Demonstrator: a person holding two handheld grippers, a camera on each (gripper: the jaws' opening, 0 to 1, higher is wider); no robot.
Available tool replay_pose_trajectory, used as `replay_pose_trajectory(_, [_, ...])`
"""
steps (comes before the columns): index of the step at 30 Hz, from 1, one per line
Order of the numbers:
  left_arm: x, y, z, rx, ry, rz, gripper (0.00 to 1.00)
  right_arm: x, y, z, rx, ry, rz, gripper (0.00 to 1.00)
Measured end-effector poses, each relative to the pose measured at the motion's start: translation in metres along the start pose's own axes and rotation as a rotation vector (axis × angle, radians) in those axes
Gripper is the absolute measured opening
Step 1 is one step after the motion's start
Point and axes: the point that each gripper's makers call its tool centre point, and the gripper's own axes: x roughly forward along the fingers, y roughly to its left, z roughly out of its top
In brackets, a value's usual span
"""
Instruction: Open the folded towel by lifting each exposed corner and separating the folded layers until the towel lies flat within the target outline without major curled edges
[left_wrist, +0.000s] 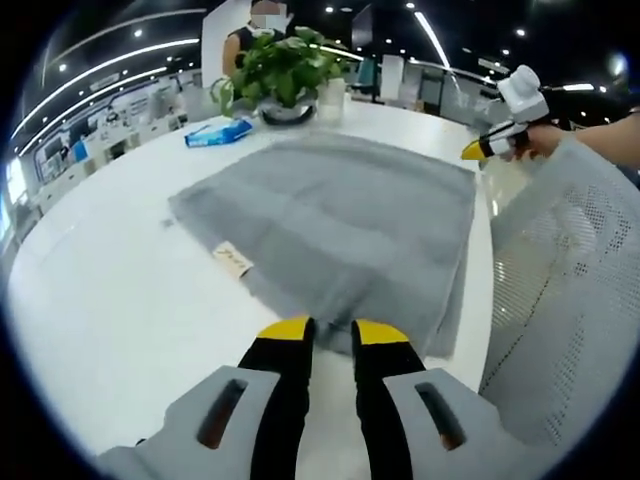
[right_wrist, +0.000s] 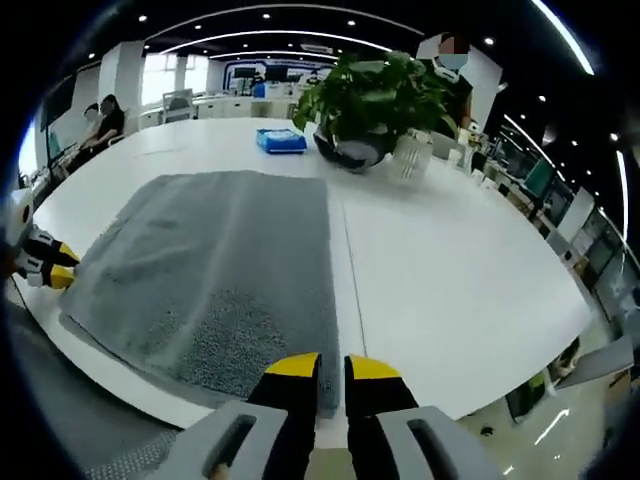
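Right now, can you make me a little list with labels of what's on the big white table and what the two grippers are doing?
table: white table
towel: grey towel, folded, lying on the table
left gripper: left gripper, at the towel's near edge
right gripper: right gripper, at a towel corner
plant: potted plant, beyond the towel
blue thing: blue packet, beside the plant

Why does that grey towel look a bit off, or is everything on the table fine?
Mostly fine. The grey towel is still folded in layers, its near edge stepped, with one layer sticking out past another by the left gripper. In the right gripper view it lies close to the table edge. Nothing looks spilled or damaged.
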Motion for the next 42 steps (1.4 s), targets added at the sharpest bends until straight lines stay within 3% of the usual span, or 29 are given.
replay_pose_trajectory(1, [0.000, 0.001, 0.000, 0.001, 0.002, 0.002, 0.15, 0.002, 0.003, 0.004, -0.001, -0.008, 0.016, 0.08])
replay_pose_trajectory(2, [-0.001, 0.001, 0.000, 0.003, 0.003, 0.004, 0.15, 0.007, 0.015, 0.008, 0.002, -0.018, 0.077, 0.10])
replay_pose_trajectory(4, [-0.001, 0.003, -0.001, 0.003, 0.006, 0.011, 0.15, 0.016, 0.031, 0.000, 0.036, 0.060, 0.153, 0.13])
replay_pose_trajectory(7, [-0.002, 0.006, -0.002, 0.000, 0.010, 0.022, 0.15, 0.027, 0.039, -0.005, -0.008, 0.091, 0.176, 0.12])
replay_pose_trajectory(9, [-0.004, 0.009, -0.003, -0.010, 0.012, 0.040, 0.15, 0.032, 0.052, -0.011, 0.004, 0.138, 0.242, 0.14])
replay_pose_trajectory(14, [-0.007, 0.014, -0.005, -0.020, 0.014, 0.054, 0.15, 0.039, 0.058, -0.011, -0.064, 0.156, 0.256, 0.13])
replay_pose_trajectory(21, [-0.012, 0.028, -0.008, -0.063, 0.011, 0.098, 0.16, 0.044, 0.070, -0.005, -0.070, 0.189, 0.302, 0.11])
replay_pose_trajectory(27, [-0.018, 0.041, -0.012, -0.100, 0.007, 0.136, 0.16, 0.048, 0.086, 0.002, -0.132, 0.204, 0.323, 0.10])
replay_pose_trajectory(34, [-0.026, 0.055, -0.017, -0.119, 0.010, 0.151, 0.15, 0.051, 0.099, 0.008, -0.137, 0.230, 0.365, 0.10])
replay_pose_trajectory(42, [-0.032, 0.069, -0.022, -0.118, 0.050, 0.153, 0.15, 0.052, 0.119, 0.015, -0.155, 0.217, 0.365, 0.09])
